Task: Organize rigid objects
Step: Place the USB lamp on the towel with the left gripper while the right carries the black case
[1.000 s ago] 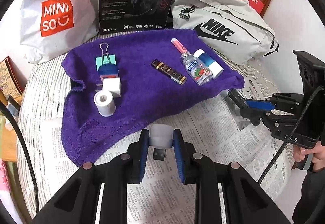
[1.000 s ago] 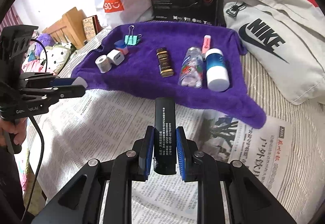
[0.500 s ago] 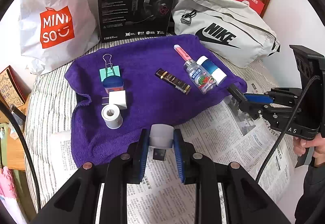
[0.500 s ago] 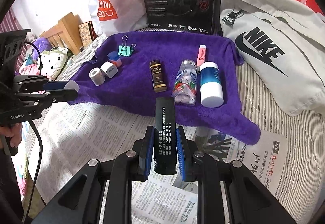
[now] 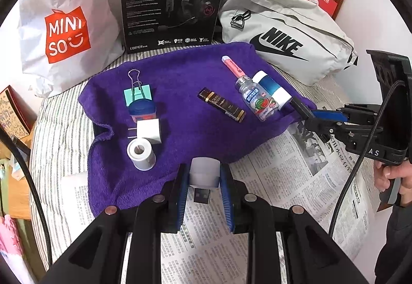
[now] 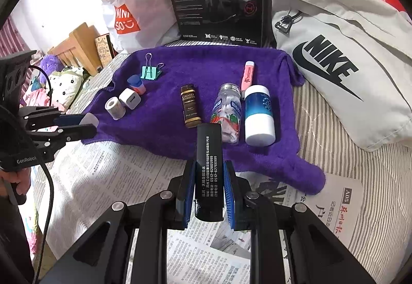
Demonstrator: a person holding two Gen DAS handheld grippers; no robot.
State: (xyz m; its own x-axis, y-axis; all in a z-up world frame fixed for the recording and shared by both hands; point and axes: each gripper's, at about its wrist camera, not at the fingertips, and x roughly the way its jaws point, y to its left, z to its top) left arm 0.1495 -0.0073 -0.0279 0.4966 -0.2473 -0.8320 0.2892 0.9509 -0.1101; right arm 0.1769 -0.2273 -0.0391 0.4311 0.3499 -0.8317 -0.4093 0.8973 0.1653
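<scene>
A purple towel [image 5: 185, 127] lies on the bed with several small objects on it: a teal binder clip [image 5: 136, 93], a blue-lidded jar [image 5: 142, 111], a white plug [image 5: 148, 130], a white tape roll [image 5: 141, 154], a brown tube [image 5: 221, 107], a clear bottle [image 5: 257, 100], a blue-and-white bottle [image 5: 271, 89] and a pink stick [image 5: 233, 69]. My left gripper [image 5: 204, 181] is shut on a white USB adapter [image 5: 204, 175] above the towel's near edge. My right gripper [image 6: 208, 188] is shut on a black rectangular box [image 6: 208, 168], just before the towel [image 6: 180, 114].
Newspaper [image 5: 283, 181] covers the striped bed in front of the towel. Behind the towel stand a Miniso bag [image 5: 64, 26], a black headset box [image 5: 172, 0] and a grey Nike bag [image 5: 283, 34]. A wooden chair [image 6: 77, 47] stands left of the bed.
Both grippers have moved back toward the near edge and risen a little, so the towel looks smaller and farther. Each still holds its object.
</scene>
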